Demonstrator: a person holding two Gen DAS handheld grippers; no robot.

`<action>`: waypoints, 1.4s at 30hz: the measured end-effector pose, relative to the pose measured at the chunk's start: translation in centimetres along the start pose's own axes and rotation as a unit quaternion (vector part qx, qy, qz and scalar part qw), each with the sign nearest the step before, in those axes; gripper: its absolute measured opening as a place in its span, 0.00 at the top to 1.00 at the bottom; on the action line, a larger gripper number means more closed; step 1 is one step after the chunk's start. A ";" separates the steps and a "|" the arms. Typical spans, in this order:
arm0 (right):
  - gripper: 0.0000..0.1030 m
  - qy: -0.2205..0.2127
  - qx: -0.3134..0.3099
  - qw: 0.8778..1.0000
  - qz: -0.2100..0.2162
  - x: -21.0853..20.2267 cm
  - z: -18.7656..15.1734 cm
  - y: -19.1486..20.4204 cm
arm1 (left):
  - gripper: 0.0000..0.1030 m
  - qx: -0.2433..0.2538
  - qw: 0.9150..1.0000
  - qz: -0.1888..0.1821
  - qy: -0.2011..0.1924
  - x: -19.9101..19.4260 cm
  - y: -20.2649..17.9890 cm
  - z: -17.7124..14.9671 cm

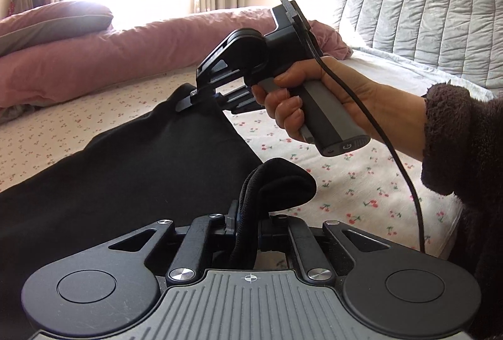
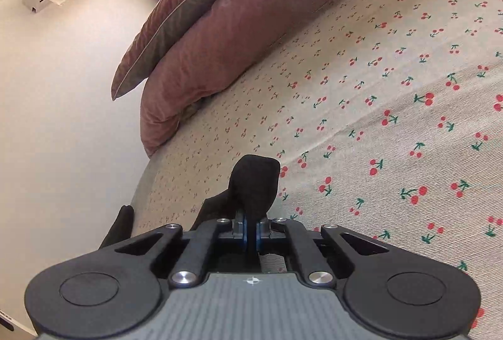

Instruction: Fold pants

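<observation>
Black pants (image 1: 141,170) lie stretched over the cherry-print bed sheet (image 1: 361,182) in the left wrist view. My left gripper (image 1: 246,225) is shut on a ribbed edge of the pants, and a fold of cloth bulges above the jaws. A hand (image 1: 330,101) holds my right gripper (image 1: 193,96), which pinches the far corner of the same edge and lifts it off the sheet. In the right wrist view the right gripper (image 2: 251,230) is shut on a black bunch of the pants (image 2: 254,179). The rest of the pants is hidden below it.
A pink duvet (image 1: 94,57) and a pillow (image 1: 53,22) lie along the bed's far side. A grey quilted headboard (image 1: 408,13) stands at the right. A dark fleece sleeve (image 1: 465,157) and a black cable (image 1: 405,170) hang at the right. The bed's edge (image 2: 141,182) meets pale floor.
</observation>
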State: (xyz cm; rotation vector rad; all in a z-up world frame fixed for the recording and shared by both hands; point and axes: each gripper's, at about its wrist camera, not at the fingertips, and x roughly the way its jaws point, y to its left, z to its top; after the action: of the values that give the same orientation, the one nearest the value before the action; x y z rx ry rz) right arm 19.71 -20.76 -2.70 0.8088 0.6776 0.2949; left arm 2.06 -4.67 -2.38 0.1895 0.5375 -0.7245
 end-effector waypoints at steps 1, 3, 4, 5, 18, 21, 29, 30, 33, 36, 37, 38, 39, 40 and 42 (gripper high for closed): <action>0.98 -0.005 0.009 1.000 -0.007 -0.8 0.4 -0.5 | 0.94 -0.007 1.000 -0.007 -0.004 0.1 -0.6 0.3; 0.98 -0.009 0.037 0.999 -0.019 -2.4 0.9 -2.0 | 0.94 -0.020 0.999 -0.022 -0.012 0.6 -2.0 0.9; 0.98 -0.011 0.053 0.998 -0.025 -3.3 1.2 -2.9 | 0.94 -0.027 0.999 -0.032 -0.015 0.9 -2.7 1.2; 0.98 -0.013 0.064 0.997 -0.030 -4.1 1.5 -3.8 | 0.94 -0.036 0.998 -0.041 -0.018 1.2 -3.4 1.4; 0.95 -0.038 0.126 0.989 -0.069 -11.1 1.1 -8.0 | 0.94 -0.138 0.984 -0.110 -0.031 1.8 -4.9 1.2; 0.94 -0.046 0.108 0.991 -0.058 -10.8 1.4 -5.4 | 0.94 -0.173 0.978 -0.106 -0.053 -0.2 -3.2 1.0; 0.91 -0.021 0.050 0.998 -0.024 -5.6 2.1 3.3 | 0.94 -0.275 0.954 -0.075 -0.092 -5.6 3.3 -0.5; 0.90 -0.014 0.042 0.999 -0.021 -4.4 2.1 4.5 | 0.94 -0.290 0.950 -0.071 -0.092 -6.1 4.2 -1.0; 0.89 0.005 0.016 1.000 -0.024 -0.9 1.3 7.4 | 0.94 -0.322 0.941 -0.046 -0.093 -7.6 6.7 -2.2; 0.87 0.029 0.001 0.999 -0.030 3.1 0.1 9.6 | 0.94 -0.345 0.934 -0.015 -0.086 -9.0 8.9 -3.8; 0.84 0.038 -0.003 0.999 -0.032 4.3 -0.4 10.0 | 0.94 -0.353 0.932 -0.008 -0.079 -9.2 9.5 -4.4; 0.83 0.046 -0.007 0.998 -0.033 5.3 -0.9 10.4 | 0.94 -0.365 0.929 0.000 -0.068 -9.4 10.4 -5.1; 0.82 0.053 -0.012 0.998 -0.035 6.3 -1.3 10.7 | 0.93 -0.373 0.926 0.004 -0.059 -9.5 11.0 -5.8; 0.81 0.065 -0.019 0.997 -0.038 7.5 -2.0 11.1 | 0.93 -0.379 0.924 0.008 -0.049 -9.5 11.5 -6.4; 0.77 0.082 -0.028 0.995 -0.042 9.3 -3.0 11.7 | 0.92 -0.384 0.923 0.018 -0.023 -9.5 12.4 -7.5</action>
State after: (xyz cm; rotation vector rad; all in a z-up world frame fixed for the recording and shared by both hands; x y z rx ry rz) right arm 24.81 -6.75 0.38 0.7054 0.8519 0.3042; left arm 1.50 12.64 -3.94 -0.5494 0.7339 -0.4364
